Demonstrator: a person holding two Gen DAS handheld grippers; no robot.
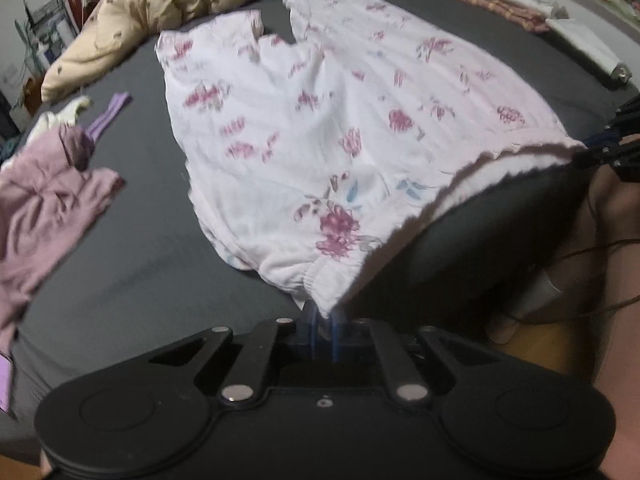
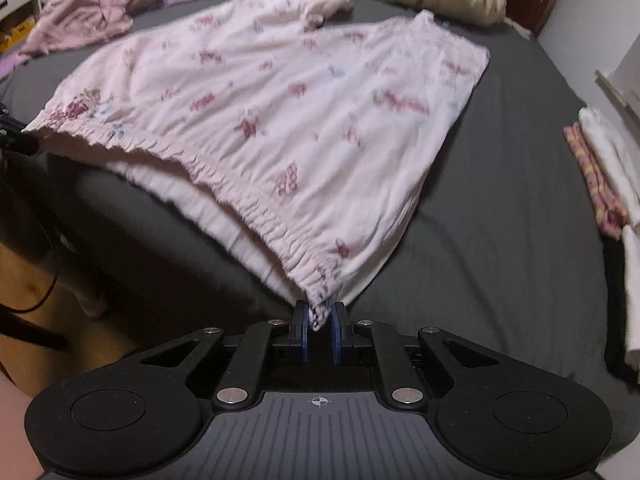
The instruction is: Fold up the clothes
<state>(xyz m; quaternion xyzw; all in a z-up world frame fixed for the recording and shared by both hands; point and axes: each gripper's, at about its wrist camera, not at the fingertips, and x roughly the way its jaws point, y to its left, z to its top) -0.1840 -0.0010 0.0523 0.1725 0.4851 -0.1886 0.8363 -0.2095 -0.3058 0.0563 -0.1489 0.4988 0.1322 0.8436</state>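
Note:
Pale pink floral shorts (image 1: 320,128) lie spread on the dark grey bed (image 1: 140,272), legs pointing away, elastic waistband (image 2: 240,204) lifted toward me. My left gripper (image 1: 324,320) is shut on one waistband corner, the cloth bunched between its blue pads. My right gripper (image 2: 320,320) is shut on the other corner. In the left wrist view the right gripper (image 1: 612,148) shows at the right edge, holding the far end of the waistband. The left gripper (image 2: 8,132) shows at the left edge of the right wrist view. Between both grips the waistband hangs slightly slack above the bed (image 2: 480,240).
A mauve garment (image 1: 48,208) and a purple strap (image 1: 110,114) lie left of the shorts. A beige quilt (image 1: 160,12) is bunched at the far end. Folded clothes (image 2: 608,176) are stacked along the right side. Wooden floor (image 2: 32,288) and cables show past the near bed edge.

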